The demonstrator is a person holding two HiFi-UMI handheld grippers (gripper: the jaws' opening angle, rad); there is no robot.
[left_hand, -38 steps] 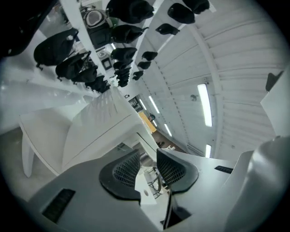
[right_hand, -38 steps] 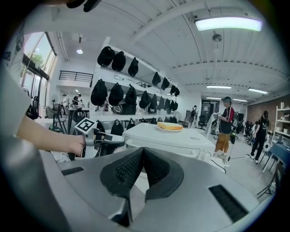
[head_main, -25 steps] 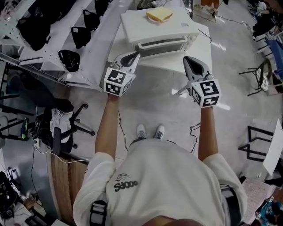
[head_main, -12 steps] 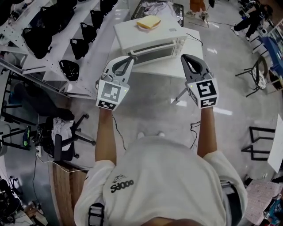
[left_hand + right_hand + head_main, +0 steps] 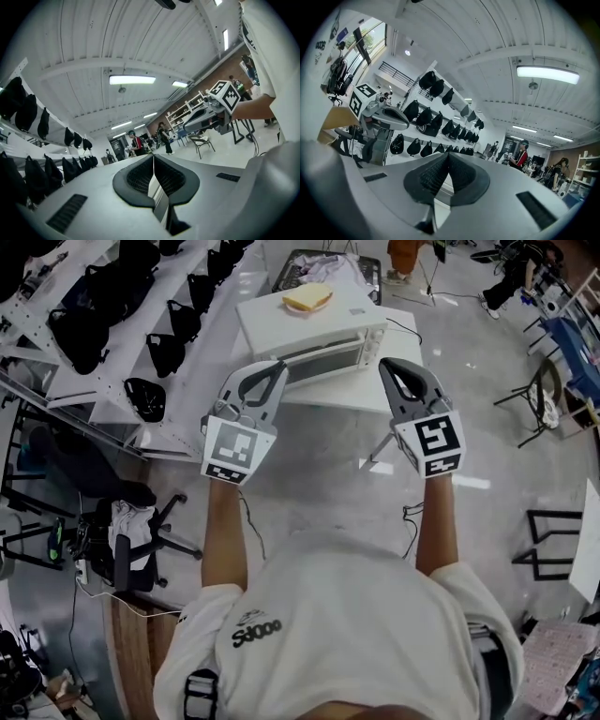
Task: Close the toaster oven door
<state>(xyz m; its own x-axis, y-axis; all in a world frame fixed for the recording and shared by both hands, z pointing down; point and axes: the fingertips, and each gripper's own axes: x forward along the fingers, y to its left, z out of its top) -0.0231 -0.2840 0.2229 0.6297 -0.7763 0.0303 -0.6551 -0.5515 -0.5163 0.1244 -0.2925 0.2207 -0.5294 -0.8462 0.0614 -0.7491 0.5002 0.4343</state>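
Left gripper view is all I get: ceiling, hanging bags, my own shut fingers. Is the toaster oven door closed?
Observer: In the head view the toaster oven faces the person, and its door looks shut, flush with the front.
Operator: Is the other gripper holding anything?
Observer: No. The right gripper has its fingers together with nothing between them.

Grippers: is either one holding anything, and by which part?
Nothing is held: the left gripper and the right gripper each have their fingers closed together with nothing between them.
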